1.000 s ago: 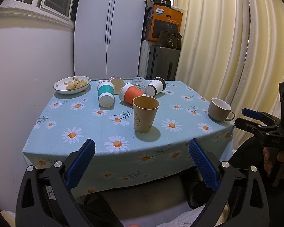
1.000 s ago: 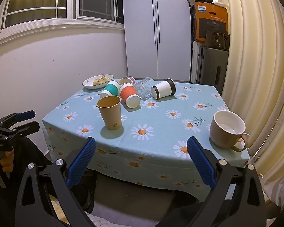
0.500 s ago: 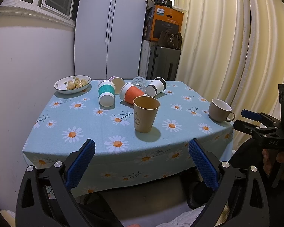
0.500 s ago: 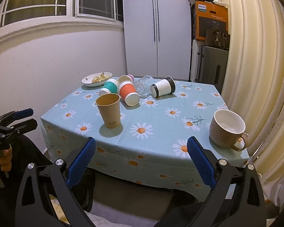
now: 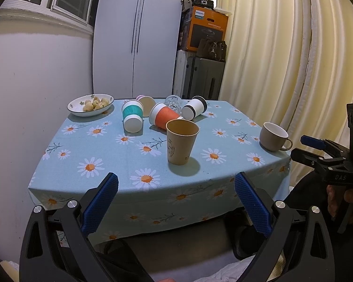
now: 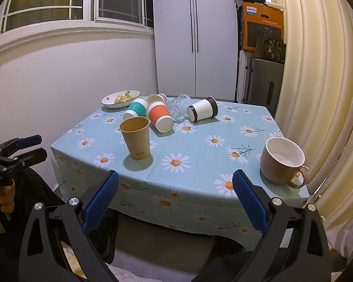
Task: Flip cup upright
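Several cups lie on their sides at the far end of the table: a teal cup, an orange cup, a white cup with a black band, a clear glass and a pinkish cup. A brown paper cup and a beige mug stand upright. My left gripper and right gripper are open, empty, short of the table's near edge.
The table wears a blue daisy cloth. A bowl of food sits at the far left corner. A wall runs along the left, curtains along the right, a white cabinet and boxes behind.
Both grippers have drifted slightly; the scene on the table is unchanged.
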{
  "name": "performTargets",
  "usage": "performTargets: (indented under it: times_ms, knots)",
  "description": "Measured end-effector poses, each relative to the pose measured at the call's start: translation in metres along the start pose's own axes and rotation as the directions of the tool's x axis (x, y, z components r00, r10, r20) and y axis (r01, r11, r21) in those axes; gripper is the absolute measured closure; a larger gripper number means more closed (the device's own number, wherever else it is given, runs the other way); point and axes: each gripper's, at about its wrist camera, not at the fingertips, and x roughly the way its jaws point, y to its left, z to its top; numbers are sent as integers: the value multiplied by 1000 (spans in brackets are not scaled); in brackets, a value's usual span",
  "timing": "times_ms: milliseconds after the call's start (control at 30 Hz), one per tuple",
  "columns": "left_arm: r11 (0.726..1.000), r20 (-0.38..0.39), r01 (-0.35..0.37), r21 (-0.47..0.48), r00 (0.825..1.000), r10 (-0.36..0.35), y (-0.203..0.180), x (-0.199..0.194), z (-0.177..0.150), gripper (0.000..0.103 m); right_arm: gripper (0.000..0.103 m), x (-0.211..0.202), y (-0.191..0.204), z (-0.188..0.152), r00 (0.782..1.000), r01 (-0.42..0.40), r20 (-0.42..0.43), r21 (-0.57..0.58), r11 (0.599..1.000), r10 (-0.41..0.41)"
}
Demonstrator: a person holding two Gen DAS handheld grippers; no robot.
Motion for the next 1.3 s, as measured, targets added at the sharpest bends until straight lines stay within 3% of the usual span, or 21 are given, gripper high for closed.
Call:
performTargets:
  times_ms: [1300]
  knots:
    - [1000,1,3,-7,1000,-3,3,0,2,7,7,0,-1,-1,1000,0,-1,-5,1000,0]
